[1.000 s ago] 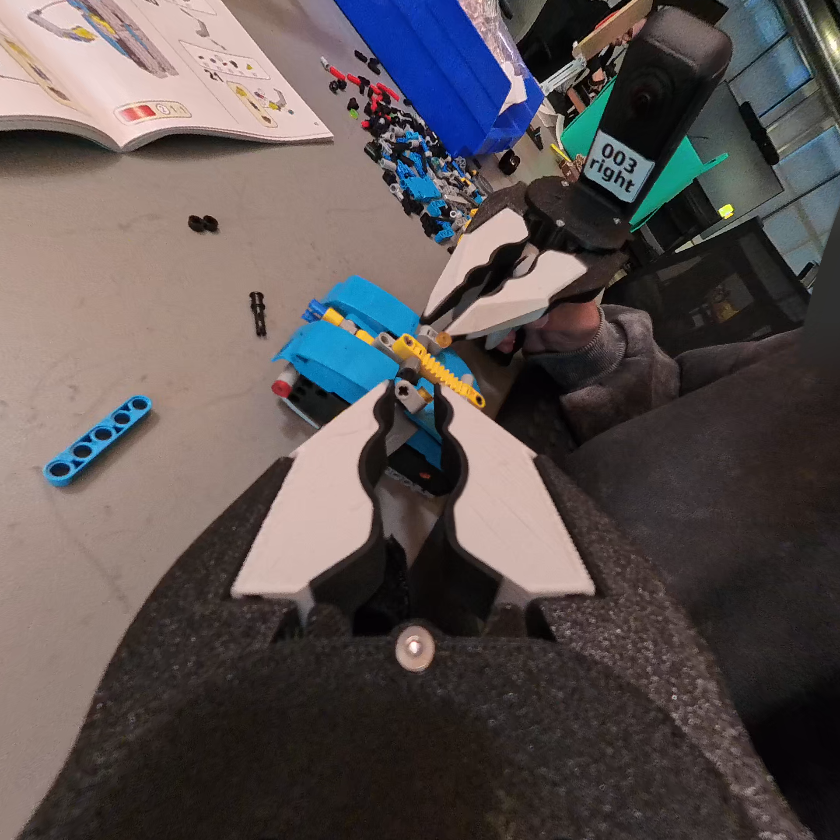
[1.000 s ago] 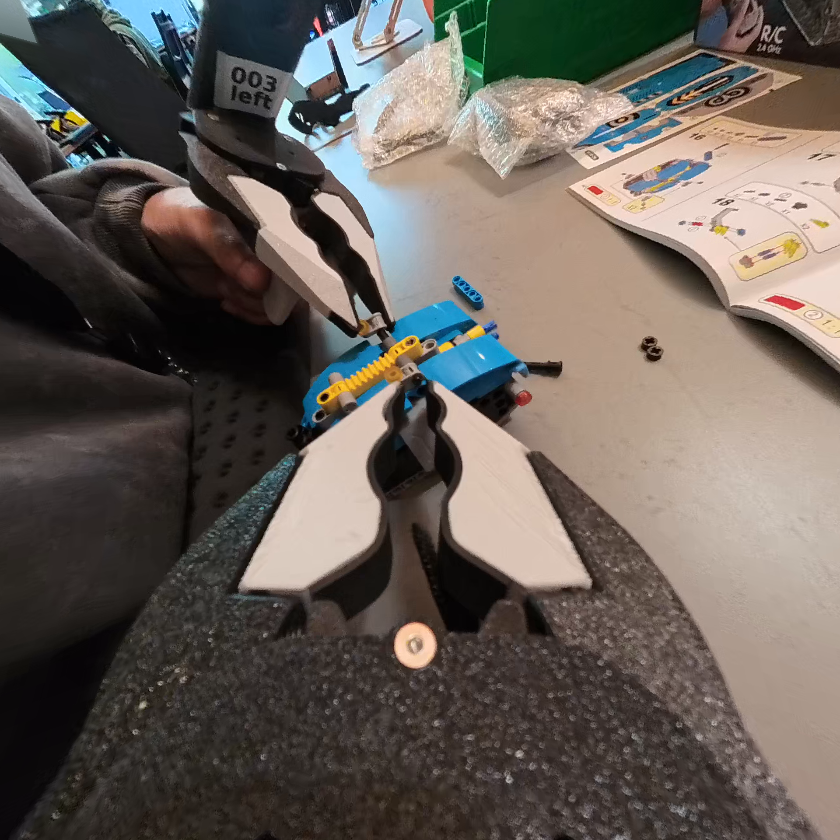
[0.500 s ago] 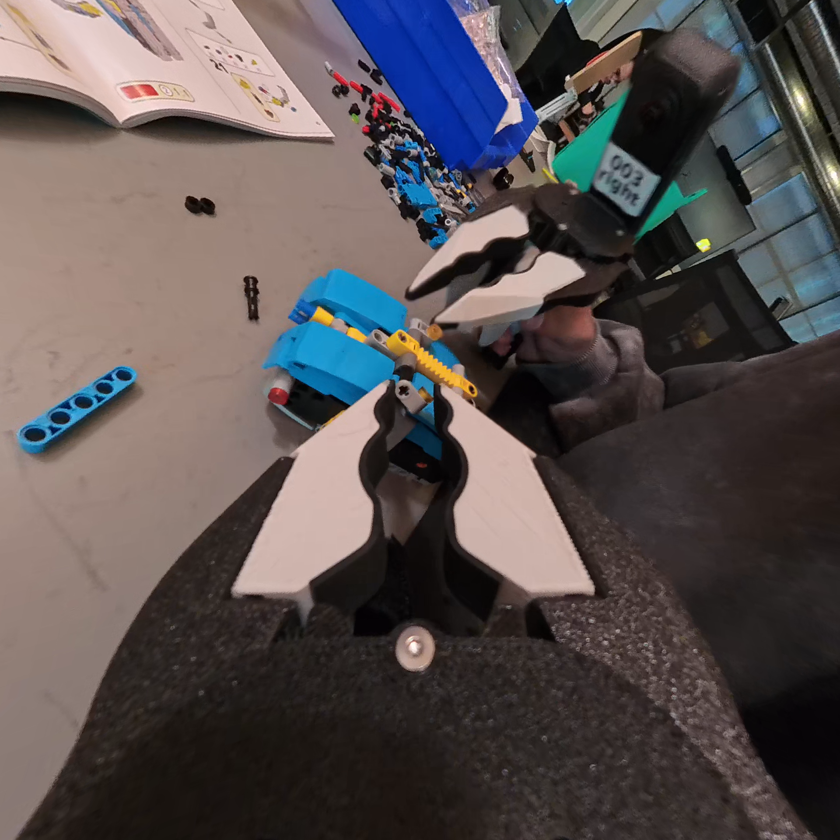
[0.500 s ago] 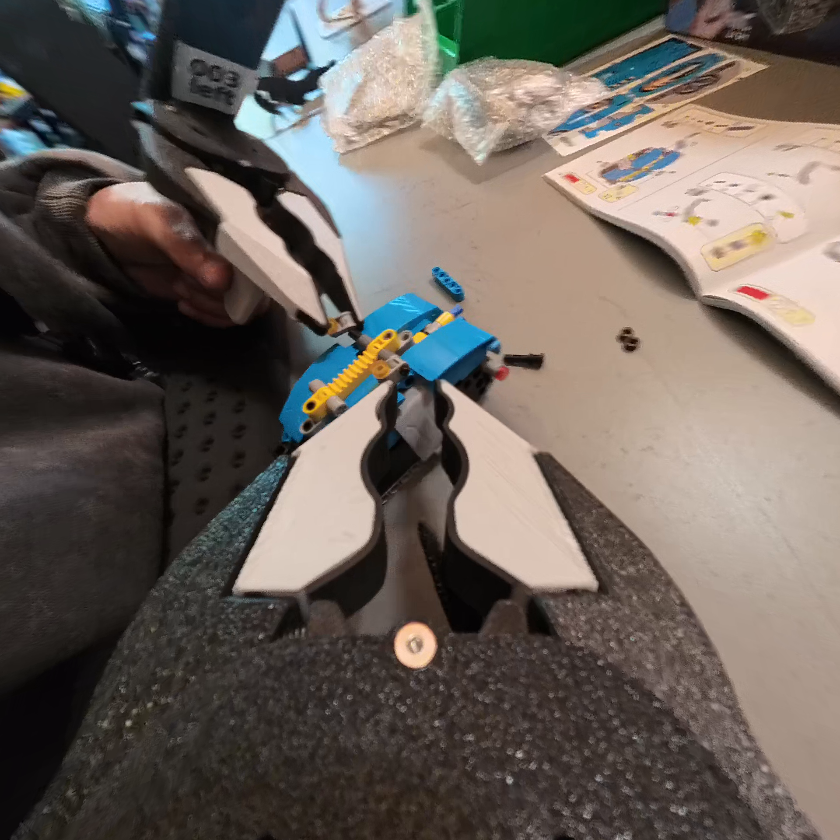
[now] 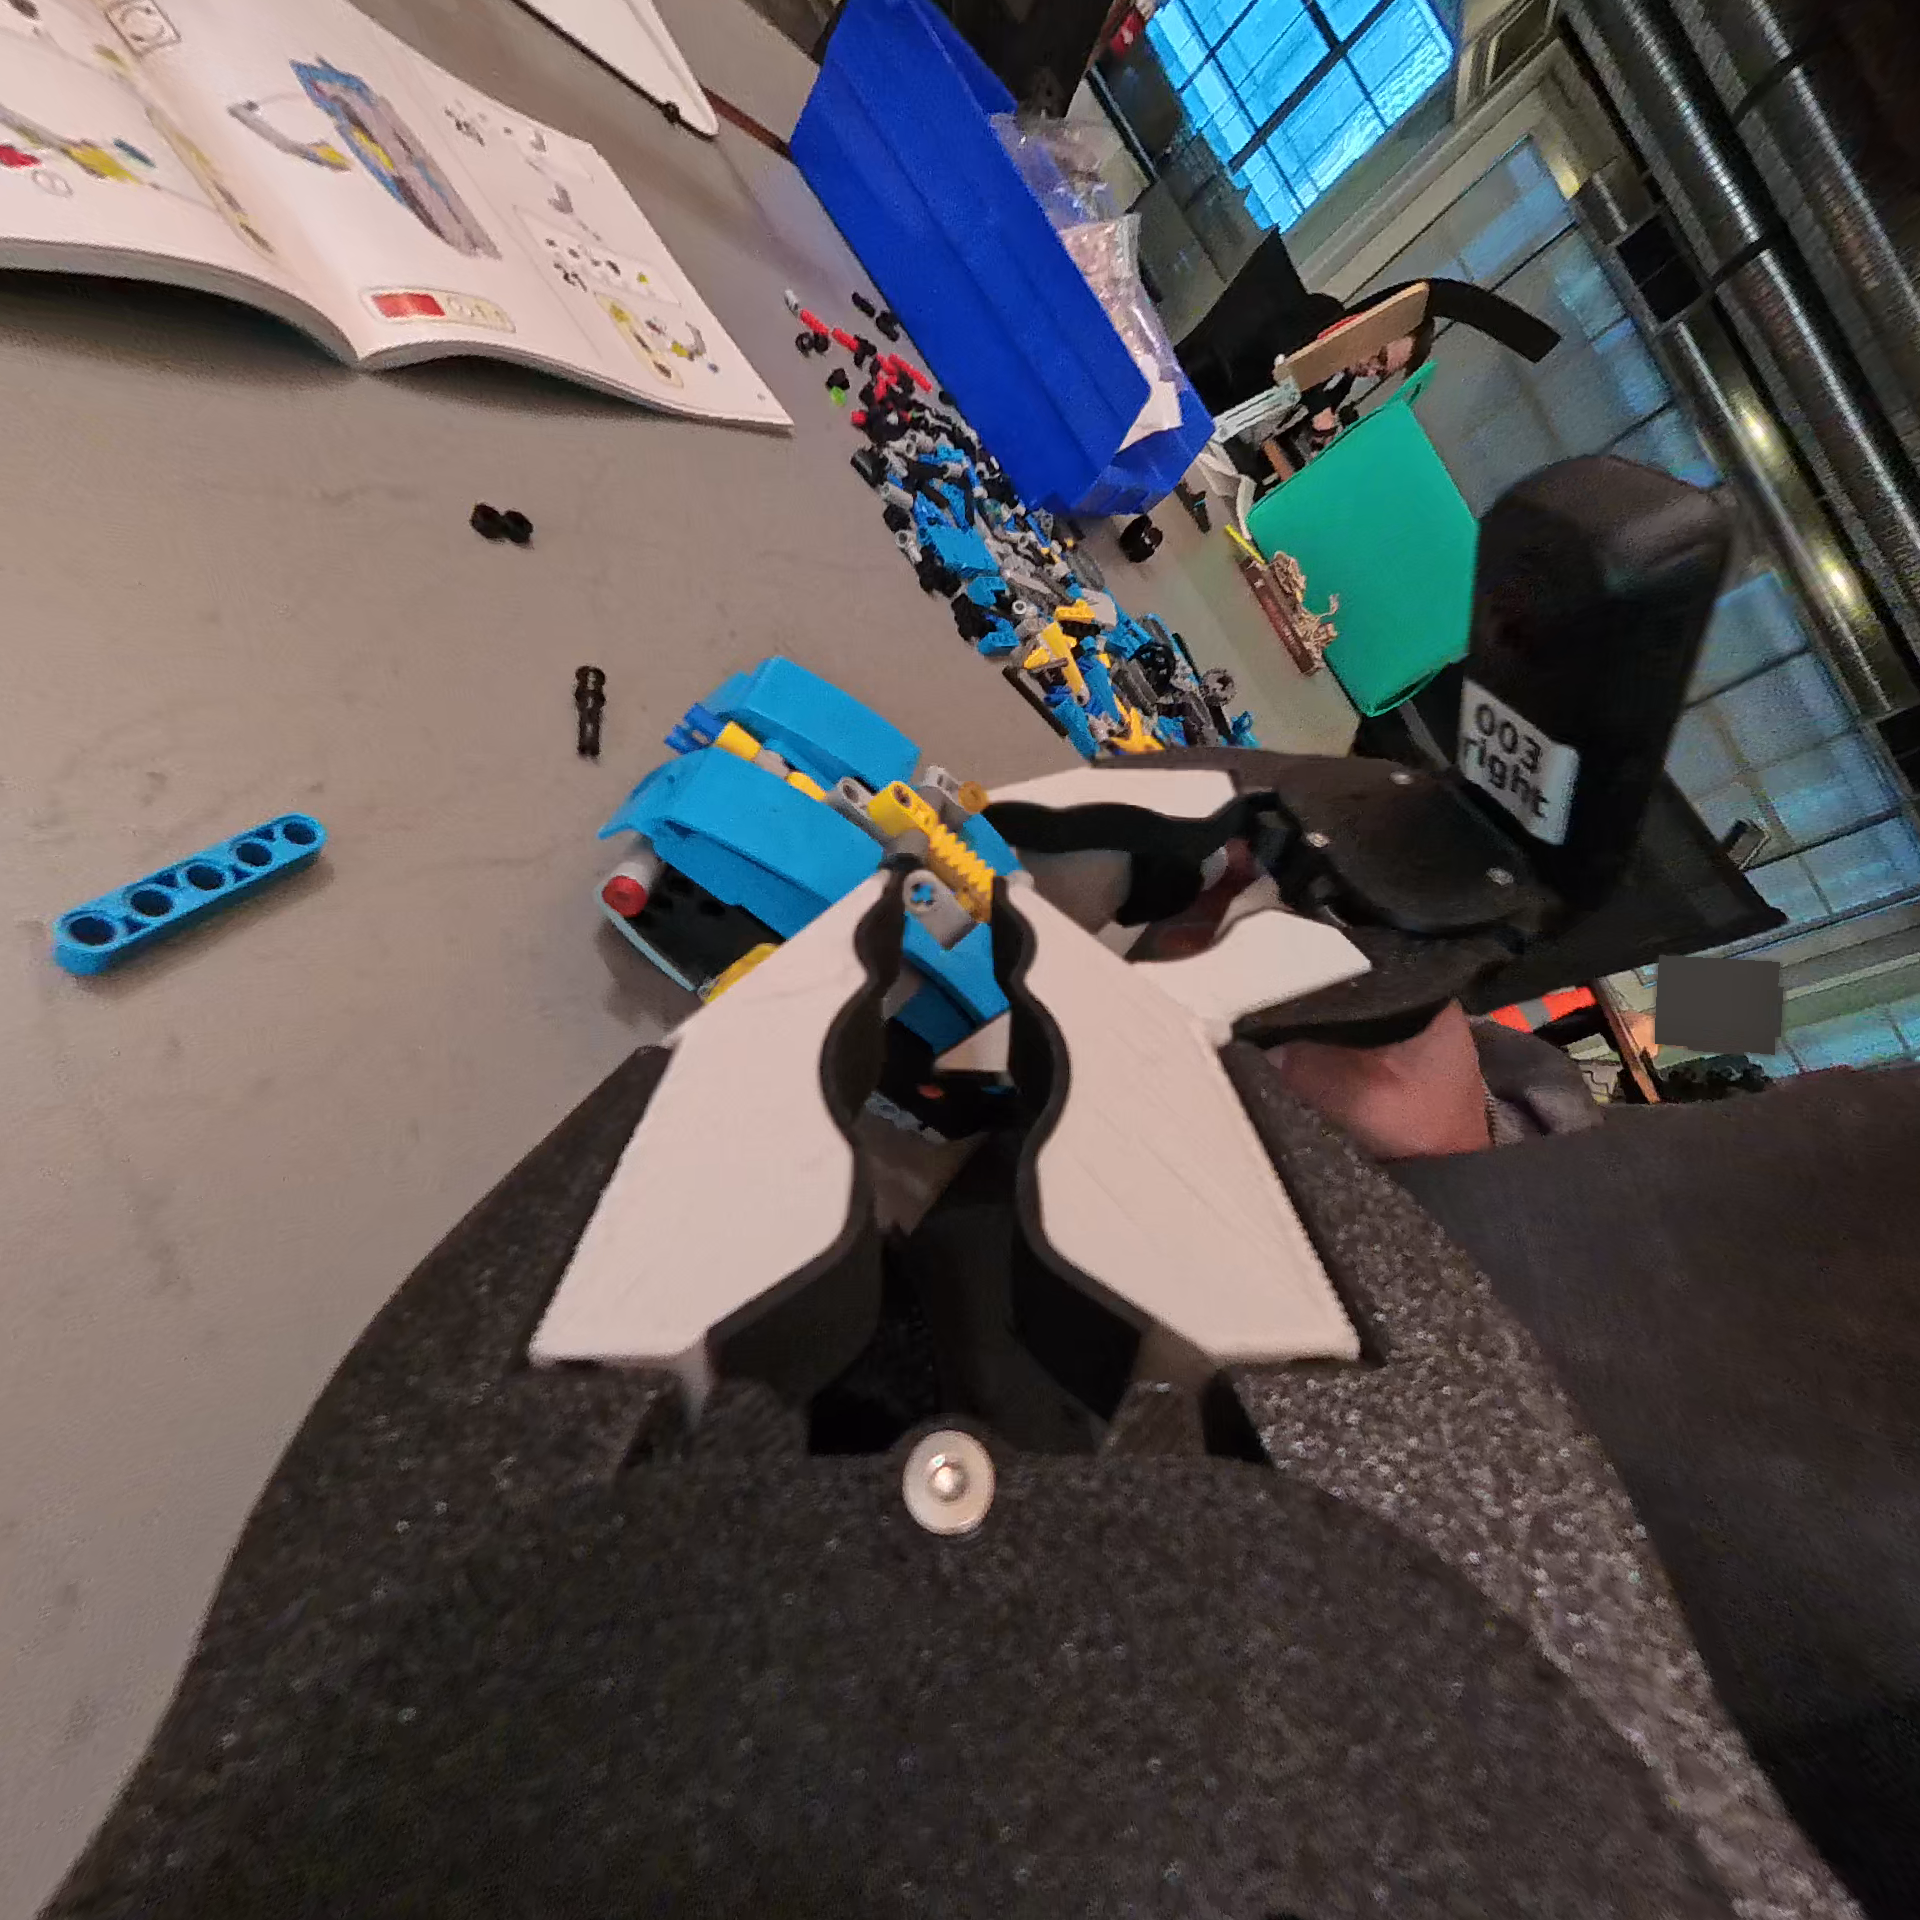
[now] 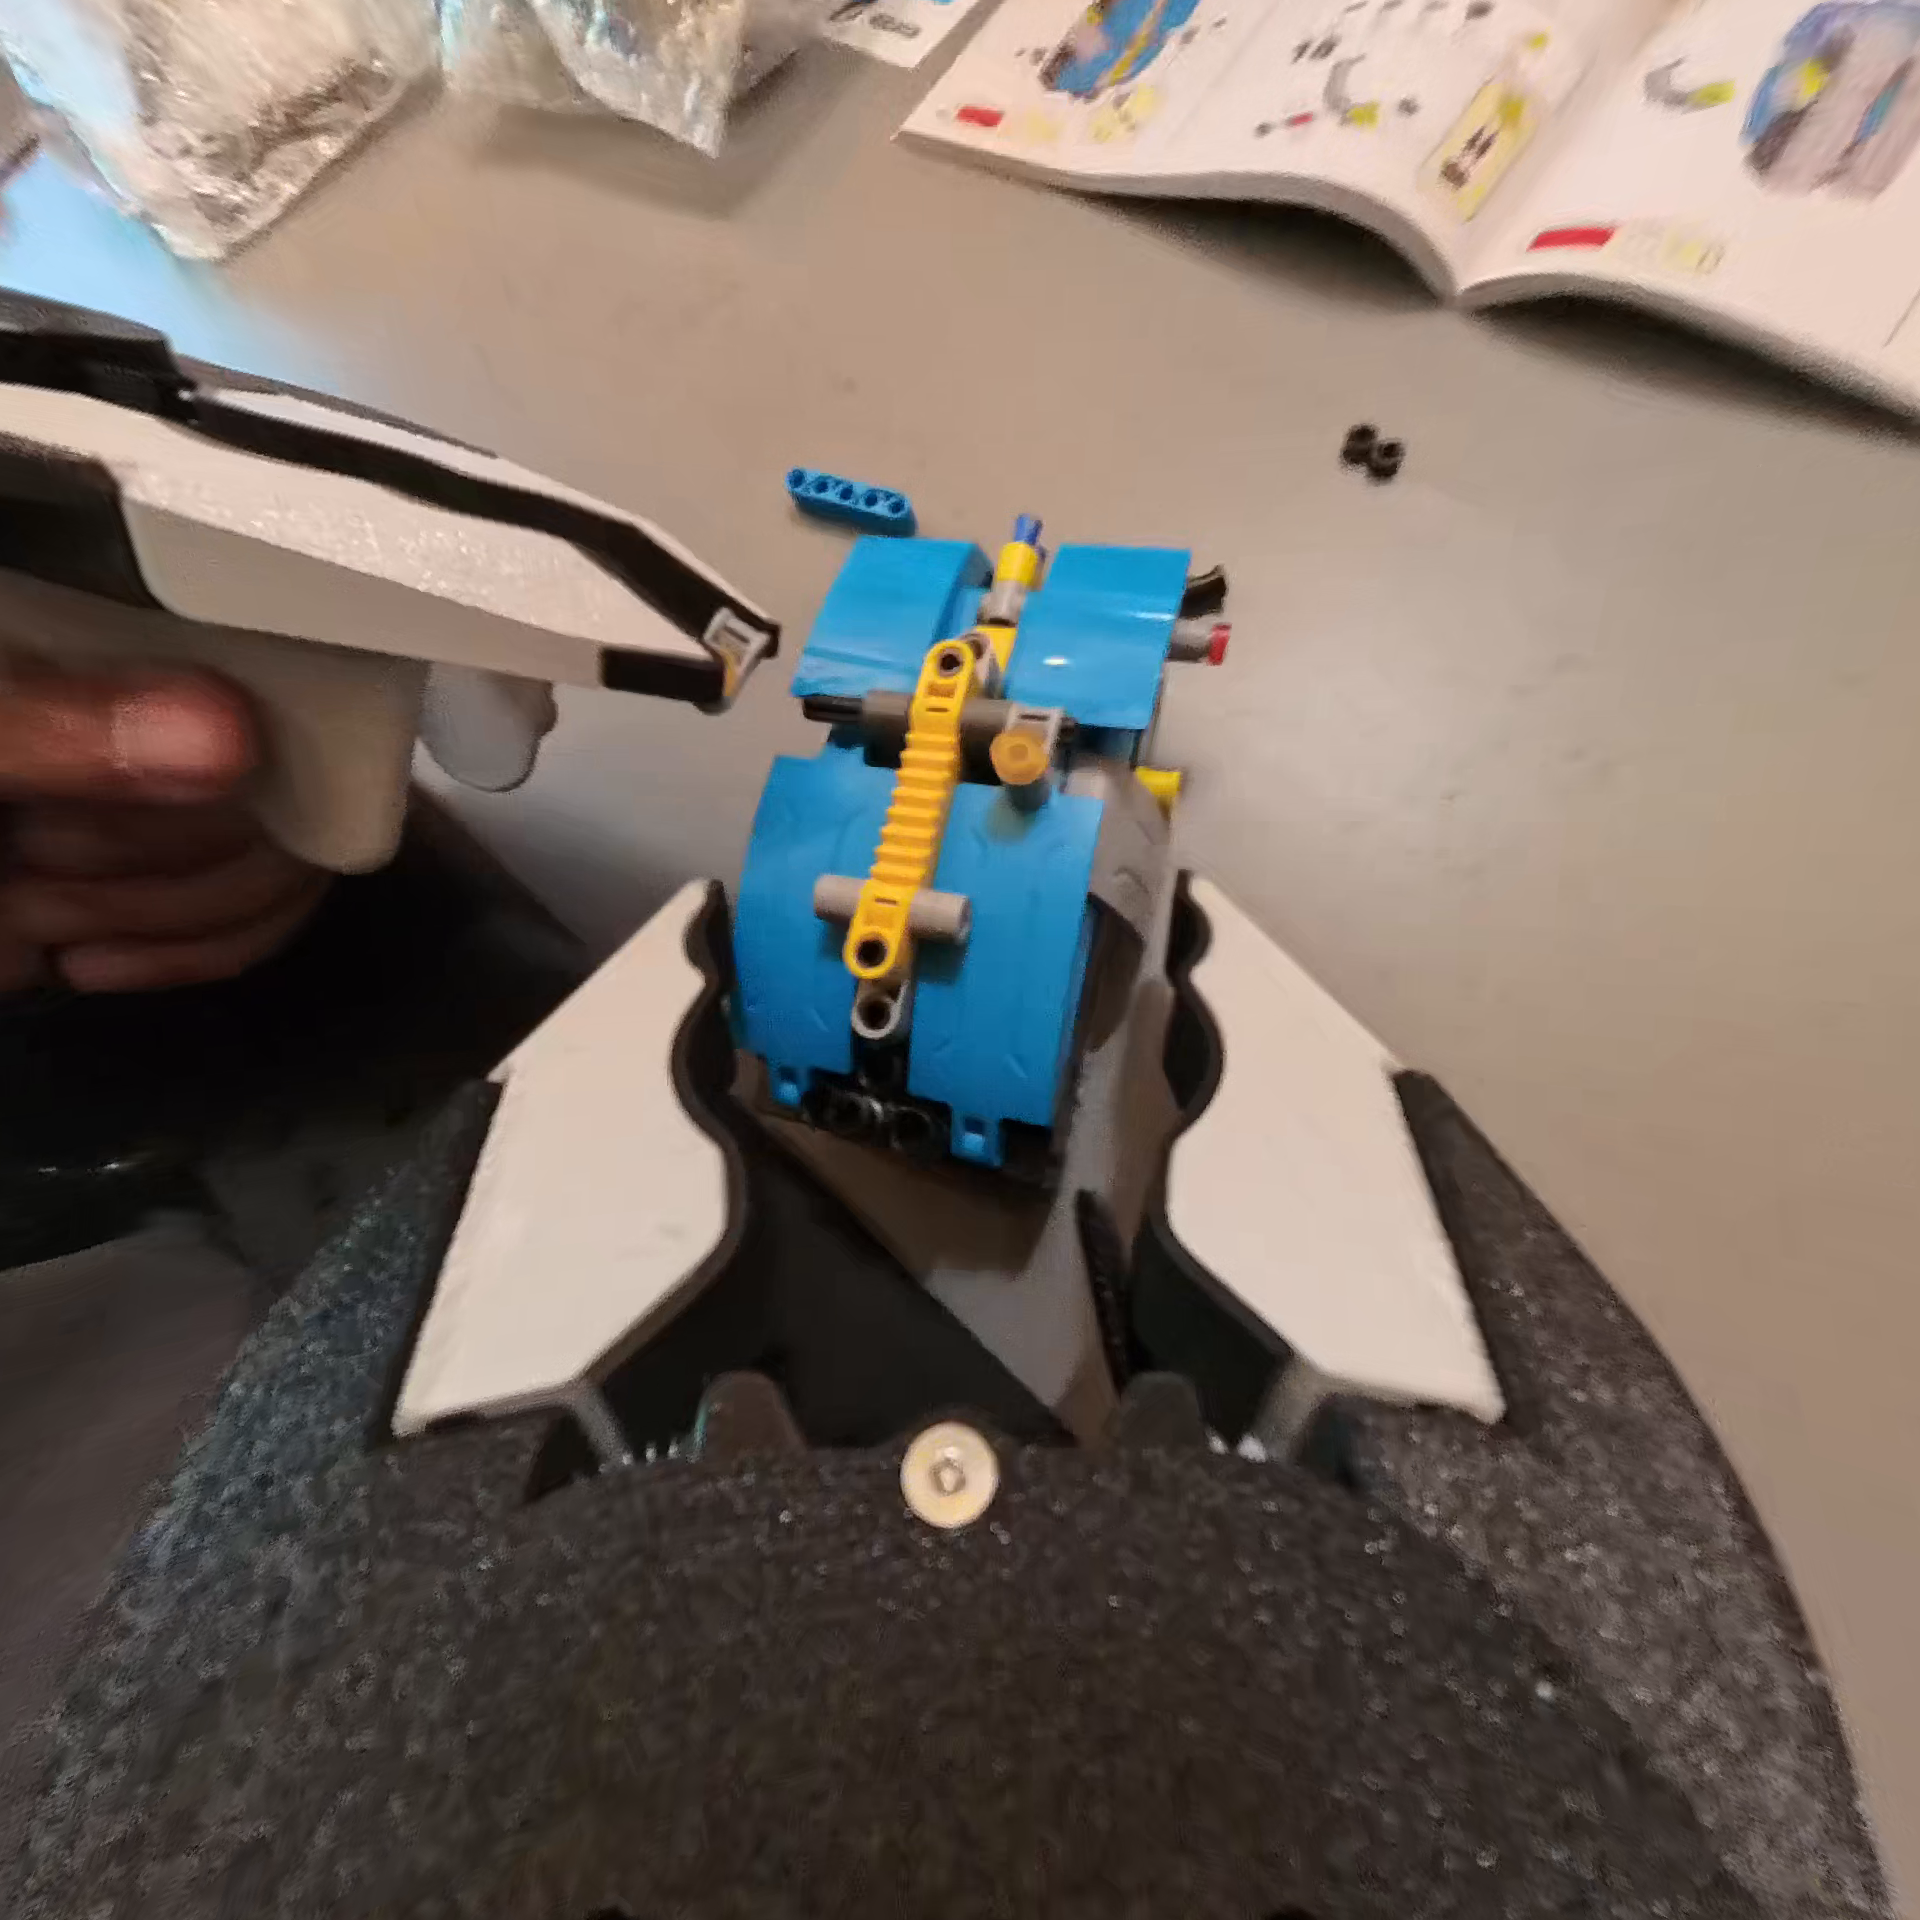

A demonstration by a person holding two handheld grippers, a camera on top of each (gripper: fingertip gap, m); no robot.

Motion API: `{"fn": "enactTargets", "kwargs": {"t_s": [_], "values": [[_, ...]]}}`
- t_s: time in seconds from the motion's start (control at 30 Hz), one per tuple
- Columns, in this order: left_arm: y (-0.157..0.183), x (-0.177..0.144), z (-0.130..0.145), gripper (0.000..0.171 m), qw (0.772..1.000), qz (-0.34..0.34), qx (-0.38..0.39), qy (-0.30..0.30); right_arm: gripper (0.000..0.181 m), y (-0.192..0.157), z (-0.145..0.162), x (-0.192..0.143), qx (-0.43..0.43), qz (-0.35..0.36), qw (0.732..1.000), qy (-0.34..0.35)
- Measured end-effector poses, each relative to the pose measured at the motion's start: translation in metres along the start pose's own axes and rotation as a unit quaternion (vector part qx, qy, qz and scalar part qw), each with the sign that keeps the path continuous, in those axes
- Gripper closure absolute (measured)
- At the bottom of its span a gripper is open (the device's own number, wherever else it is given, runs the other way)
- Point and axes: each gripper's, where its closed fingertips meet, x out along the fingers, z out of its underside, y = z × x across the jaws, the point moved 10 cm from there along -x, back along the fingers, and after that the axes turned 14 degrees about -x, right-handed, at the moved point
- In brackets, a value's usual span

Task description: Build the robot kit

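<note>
A blue brick model with a yellow toothed rack on top stands on the grey table. My right gripper is open wide, and the model's near end sits between its fingers. My left gripper is shut on a small grey connector piece. In the right wrist view the left gripper holds this piece just left of the model, apart from it. The open right gripper and the model also show in the left wrist view.
A loose blue beam, a black pin and a small black part lie on the table. An open instruction booklet, a pile of loose pieces, a blue bin and plastic bags lie farther off. The grippers' ends are close to 5 cm from one another.
My right gripper has opened from nearly shut to wide and moved in around the model's near end. My left gripper stays shut on the grey piece and now stands off the model.
</note>
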Motion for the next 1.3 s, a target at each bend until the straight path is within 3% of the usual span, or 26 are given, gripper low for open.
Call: {"fn": "enactTargets", "kwargs": {"t_s": [0.17,0.27,0.4,0.53,0.73,0.93,1.3], "values": [[0.004,-0.013,0.003,0.156,0.999,0.006,0.031,-0.001,0.104,0.010,-0.006,0.002,0.013,-0.029,0.999,-0.021],[0.005,-0.022,0.001,0.155,0.998,0.000,0.069,-0.005,0.104,0.031,-0.007,0.001,0.072,-0.084,0.994,-0.006],[0.006,-0.034,-0.001,0.155,0.996,-0.001,0.090,0.020,0.102,0.061,0.002,0.002,0.186,-0.185,0.965,0.027],[0.008,-0.030,0.000,0.155,0.993,-0.001,0.114,0.003,0.106,0.076,0.011,0.001,0.233,-0.243,0.941,0.032],[0.016,0.007,-0.019,0.155,0.978,-0.011,0.200,-0.055,0.111,0.090,0.017,-0.013,0.213,-0.217,0.952,0.039],[0.023,0.053,-0.023,0.155,0.967,-0.001,0.229,-0.109,0.119,0.097,0.027,-0.020,0.220,-0.218,0.950,0.040],[0.028,0.077,-0.019,0.156,0.957,-0.011,0.251,-0.147,0.124,0.100,0.043,-0.028,0.270,-0.242,0.932,0.023]]}}
